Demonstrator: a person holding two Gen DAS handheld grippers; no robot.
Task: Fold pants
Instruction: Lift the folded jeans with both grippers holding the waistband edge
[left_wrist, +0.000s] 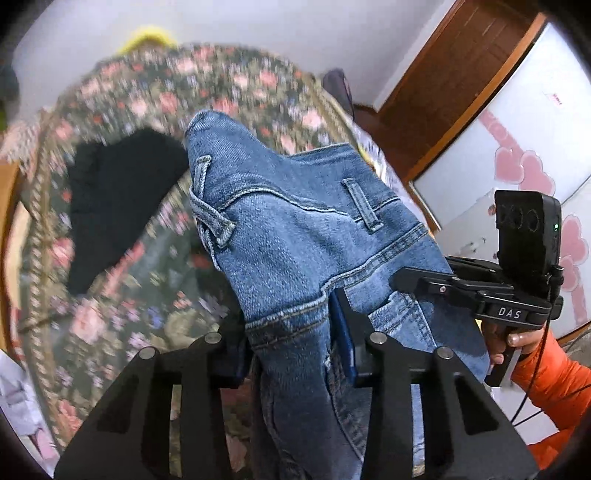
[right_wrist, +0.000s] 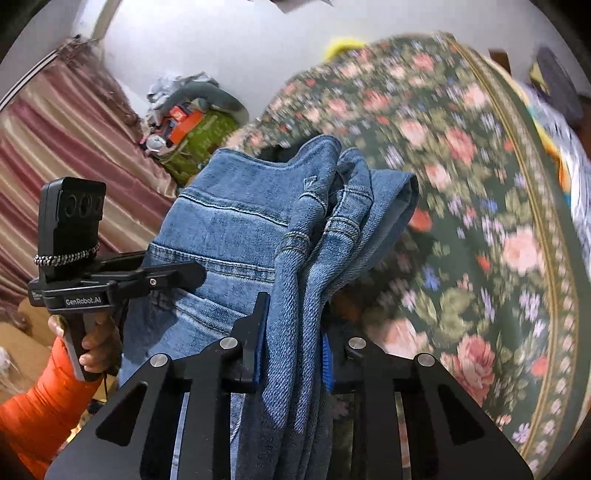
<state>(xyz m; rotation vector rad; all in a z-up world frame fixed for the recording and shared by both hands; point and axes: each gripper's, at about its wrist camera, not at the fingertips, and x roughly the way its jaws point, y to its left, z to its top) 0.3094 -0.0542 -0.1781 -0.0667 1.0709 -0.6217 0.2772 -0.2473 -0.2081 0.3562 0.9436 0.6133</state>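
Denim pants (left_wrist: 295, 236): blue jeans, held up in the air above the flowery bed cover (left_wrist: 122, 280), between my two grippers.
Left gripper (left_wrist: 291, 354): my jaws are clenched on a bunch of the jeans near a seam.
Right gripper (right_wrist: 295, 350): my jaws squeeze a thick fold of the jeans.
Black cloth (left_wrist: 114, 206): lies on the bed cover, behind the jeans.
Sleeve (left_wrist: 554, 398): orange, on my arm.

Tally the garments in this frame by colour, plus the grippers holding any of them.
Blue jeans: 1
Black garment on the floral bedspread: 1
Grippers shut on the jeans: 2, left gripper and right gripper
Total: 4
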